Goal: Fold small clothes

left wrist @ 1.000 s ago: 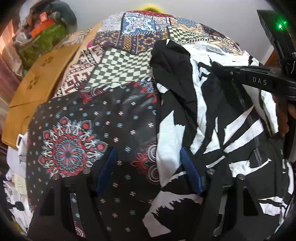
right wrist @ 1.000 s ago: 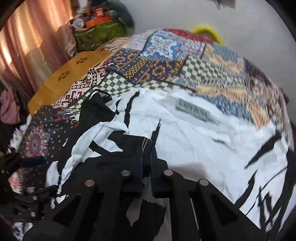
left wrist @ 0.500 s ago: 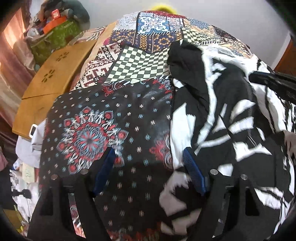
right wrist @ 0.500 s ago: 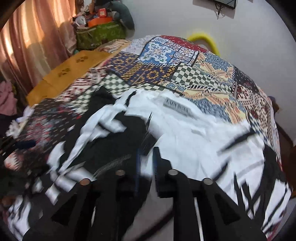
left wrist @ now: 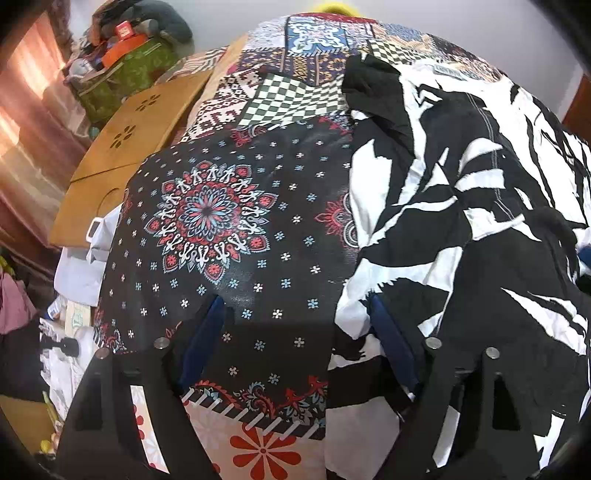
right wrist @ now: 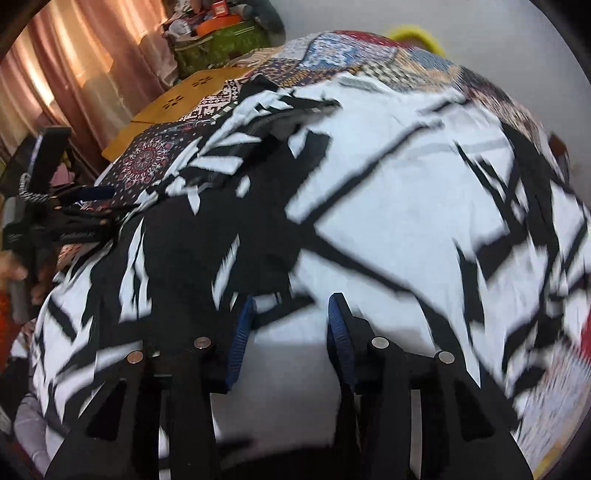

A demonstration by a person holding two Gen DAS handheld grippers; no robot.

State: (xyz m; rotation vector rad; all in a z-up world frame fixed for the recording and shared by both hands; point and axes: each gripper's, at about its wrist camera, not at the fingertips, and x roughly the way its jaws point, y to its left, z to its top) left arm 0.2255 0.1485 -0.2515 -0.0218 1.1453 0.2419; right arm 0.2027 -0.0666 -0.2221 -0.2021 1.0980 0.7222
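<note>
Folding looks barely begun: black-and-white garment [right wrist: 369,192] lies rumpled on the patchwork bedspread [left wrist: 229,221]; left gripper [left wrist: 295,325] and right gripper [right wrist: 291,325] are opening above it, holding nothing.

- Plain pale wall [left wrist: 236,22] behind the bed.
- Patchwork bedspread [left wrist: 295,92] with checkered and mandala panels.
- Wooden board [left wrist: 136,122] with flower-shaped cut-outs, beside the bed.
- Pink curtains [right wrist: 74,74], backlit by daylight.
- Green bag [left wrist: 136,70] heaped with clutter, near the corner.
</note>
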